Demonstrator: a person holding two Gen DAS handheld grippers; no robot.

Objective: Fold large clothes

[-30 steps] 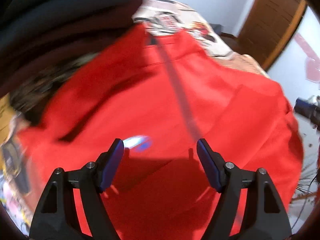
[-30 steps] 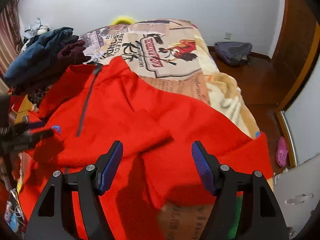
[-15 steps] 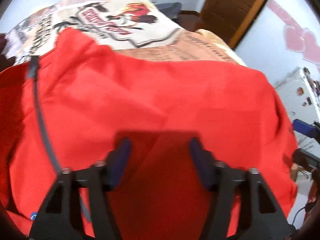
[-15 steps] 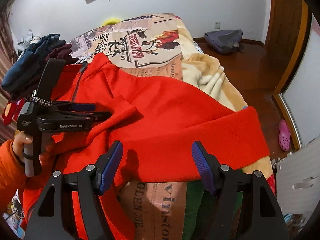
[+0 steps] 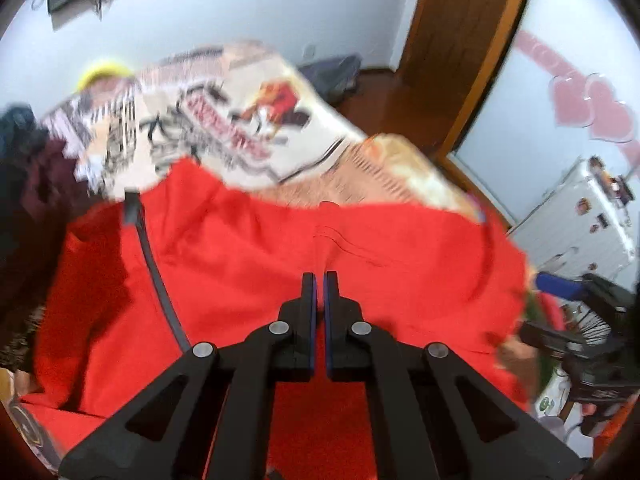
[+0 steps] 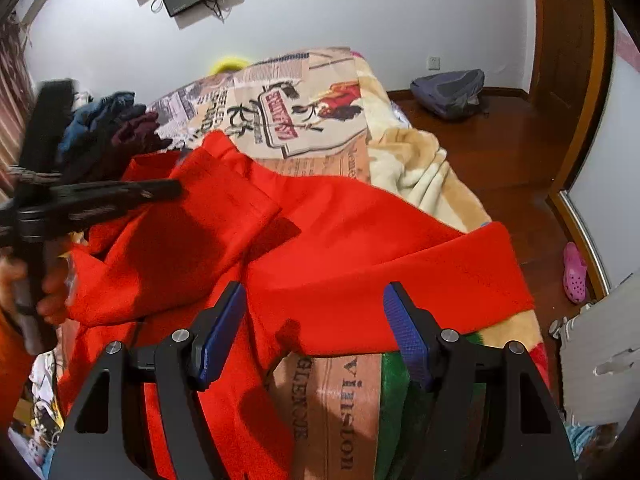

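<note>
We see the red jacket [image 6: 360,240] spread on the bed [image 6: 420,168], long axis nine to three, hem at twelve under our wide right gripper [image 6: 314,332], nearer than the closed, empty left gripper [image 5: 319,280].

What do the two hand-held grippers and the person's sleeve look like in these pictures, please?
Both are matte black. The right hand-held gripper has angular triangular-cutout arms, silver pivot pins and ribbed blue pads. The left hand-held gripper matches it, with thin blue pad edges; seen side-on it has a pistol-style handle. The person's sleeve is orange.
</note>
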